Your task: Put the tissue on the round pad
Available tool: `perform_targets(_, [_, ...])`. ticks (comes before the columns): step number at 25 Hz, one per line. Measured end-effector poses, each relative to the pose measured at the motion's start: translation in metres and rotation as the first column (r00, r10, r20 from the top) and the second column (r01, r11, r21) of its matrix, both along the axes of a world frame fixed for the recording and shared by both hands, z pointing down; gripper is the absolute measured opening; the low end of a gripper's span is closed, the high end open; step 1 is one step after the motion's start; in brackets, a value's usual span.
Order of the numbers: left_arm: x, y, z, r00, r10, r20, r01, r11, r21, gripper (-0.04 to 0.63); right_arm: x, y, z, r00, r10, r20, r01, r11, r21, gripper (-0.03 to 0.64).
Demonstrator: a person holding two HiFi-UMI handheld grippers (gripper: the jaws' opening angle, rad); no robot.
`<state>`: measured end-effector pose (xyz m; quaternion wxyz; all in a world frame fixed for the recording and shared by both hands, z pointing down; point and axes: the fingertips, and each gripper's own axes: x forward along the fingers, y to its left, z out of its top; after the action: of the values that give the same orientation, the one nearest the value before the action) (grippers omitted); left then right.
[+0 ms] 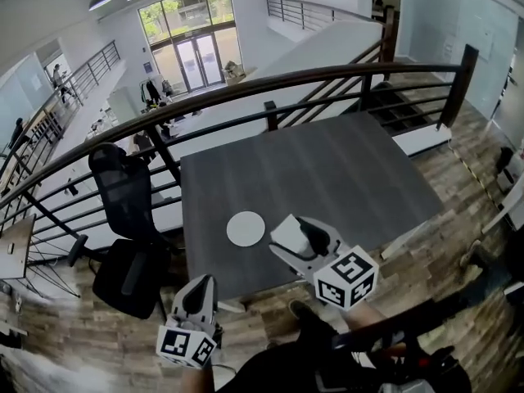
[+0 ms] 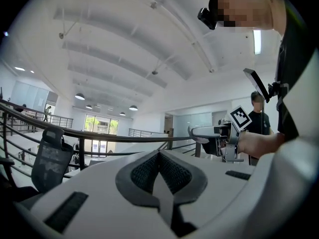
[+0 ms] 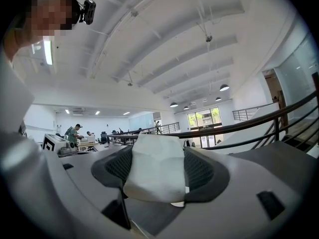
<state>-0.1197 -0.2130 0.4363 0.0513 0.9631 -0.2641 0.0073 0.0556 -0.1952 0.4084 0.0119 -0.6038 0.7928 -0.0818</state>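
- The left gripper (image 1: 200, 288) sits level, short of the desk's (image 1: 344, 170) near edge. Its jaws are together with nothing between them; it is likely parked out of the way, since this job needs one gripper.
- The round pad (image 1: 246, 228) lies bare near the desk's front edge.
- The right gripper (image 1: 288, 237) is level, just right of the pad. Its jaws are clamped on the folded white tissue (image 1: 283, 231), which is held up off the desk and probably ready to set down.

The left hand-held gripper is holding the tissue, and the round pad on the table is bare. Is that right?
Not quite: the right hand-held gripper holds the tissue, as the right gripper view shows; the left hand-held gripper is shut and empty. The round pad is bare.
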Motion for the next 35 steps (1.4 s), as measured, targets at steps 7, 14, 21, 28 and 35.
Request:
perform_targets(7, [0.022,-0.028,-0.012,0.996,-0.091,0.015,0.09,0.995,0.03,0.005,0.027,-0.054,-0.001,0.996,-0.087,0.006,0.087,0.996,0.002,0.327])
perform_targets(14, [0.042,-0.053,-0.024,0.985,-0.172,0.007,0.172,0.985,0.029,0.005,0.041,-0.107,0.0,0.984,-0.178,0.003,0.178,0.984,-0.007,0.327])
perform_targets(21, [0.065,-0.061,-0.035,0.967,-0.245,0.065,0.243,0.969,0.043,0.005,0.069,-0.143,0.006,0.971,-0.237,0.022,0.238,0.971,-0.031,0.327])
perform_targets(28, [0.071,-0.076,-0.031,0.95,-0.3,0.084,0.299,0.954,0.03,0.005,0.068,-0.173,0.042,0.959,-0.281,0.042,0.284,0.954,-0.097,0.327])
perform_targets(35, [0.074,-0.079,-0.026,0.931,-0.35,0.104,0.351,0.936,0.008,0.005,0.064,-0.193,0.077,0.943,-0.332,0.039,0.334,0.929,-0.162,0.327])
